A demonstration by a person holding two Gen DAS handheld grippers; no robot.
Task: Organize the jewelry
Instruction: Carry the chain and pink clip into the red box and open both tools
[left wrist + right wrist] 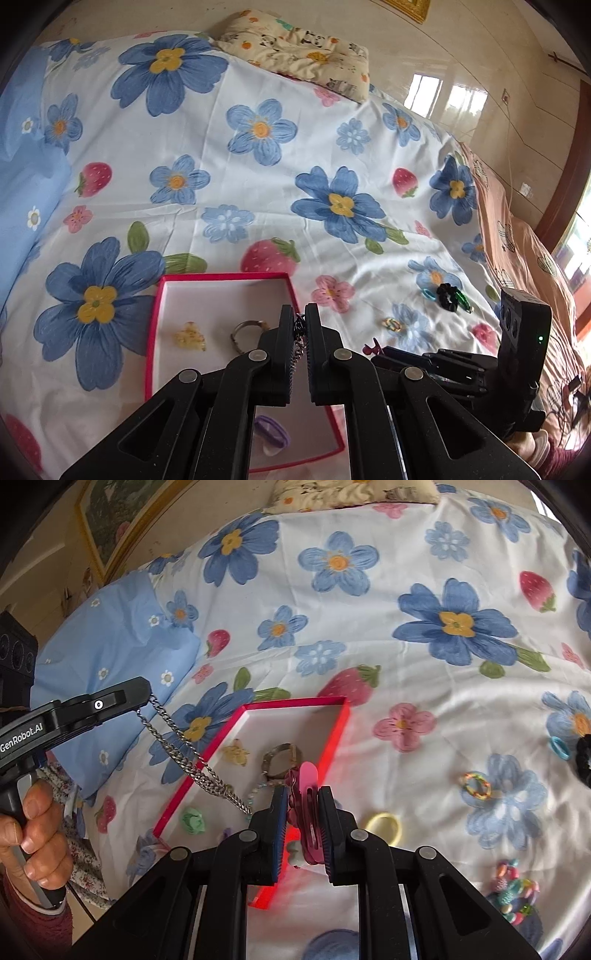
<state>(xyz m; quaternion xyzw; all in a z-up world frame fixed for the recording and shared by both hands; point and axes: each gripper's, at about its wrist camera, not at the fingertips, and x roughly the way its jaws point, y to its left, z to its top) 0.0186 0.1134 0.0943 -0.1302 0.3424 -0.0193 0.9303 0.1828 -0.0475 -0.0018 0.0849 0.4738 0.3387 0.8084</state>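
Floral bedding [258, 177] covered the bed, a red-rimmed tray [334, 738] resting on it. At nine o'clock in the right wrist view, the left gripper [147, 694] had its jaws pinching a silver chain [184, 753] that trailed into the tray. At six o'clock, the right gripper [303, 812] clamped a pink hair clip [308, 805] over the tray's edge. Hair ties [476, 784] lay toward three o'clock.

Both tools are matte black plastic. The left gripper [299, 314] has ribbed inner pads and round silver pivot screws on angular linkage arms; the right gripper [303, 797] matches it, with blue pad edges. The left tool's side carries white "GenRobot.AI" lettering. The person's bare left hand [35, 834] emerges from a maroon sleeve [33, 923].
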